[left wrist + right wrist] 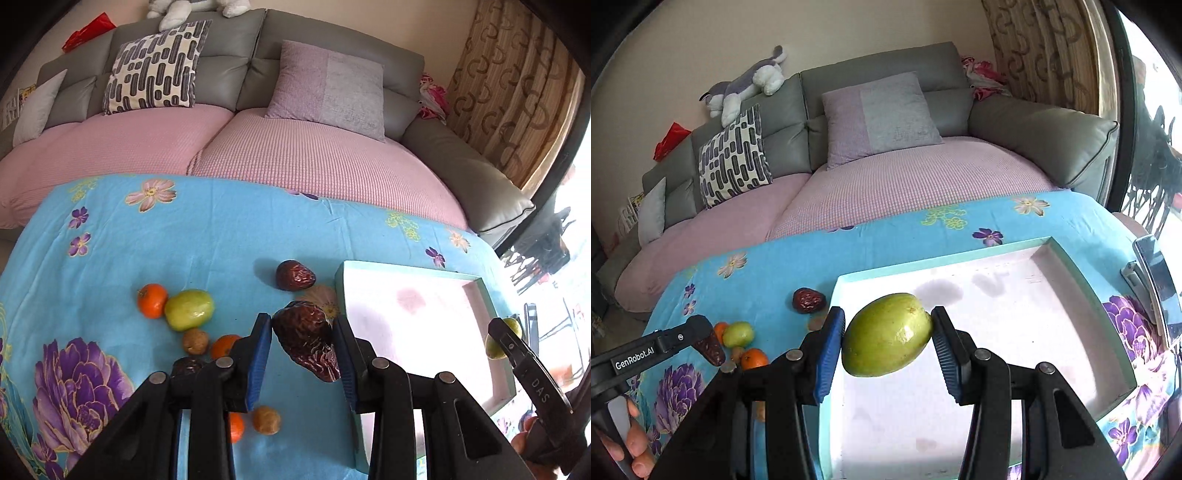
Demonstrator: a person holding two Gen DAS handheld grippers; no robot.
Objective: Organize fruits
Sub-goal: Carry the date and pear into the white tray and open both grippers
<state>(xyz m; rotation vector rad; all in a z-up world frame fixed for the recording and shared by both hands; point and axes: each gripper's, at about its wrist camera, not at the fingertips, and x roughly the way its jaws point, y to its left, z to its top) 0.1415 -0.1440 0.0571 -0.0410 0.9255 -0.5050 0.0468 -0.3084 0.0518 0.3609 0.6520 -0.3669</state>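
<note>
Both tongs were loaded and mid-carry toward the tray [1082, 280]: the right gripper [888, 338] was clamped on a green fruit [886, 334] held above the tray's pale, bare floor, while the left gripper [303, 345] was clamped on a wrinkled dark date [308, 341] just beside the tray's near-left edge, over the blue floral cloth [184, 236]. A second date [294, 275], another green fruit [189, 309], an orange [152, 300] and small brown fruits remained loose on the cloth, so the job looked barely begun; next, I judged, the green fruit needed lowering and release, gently lest it roll
</note>
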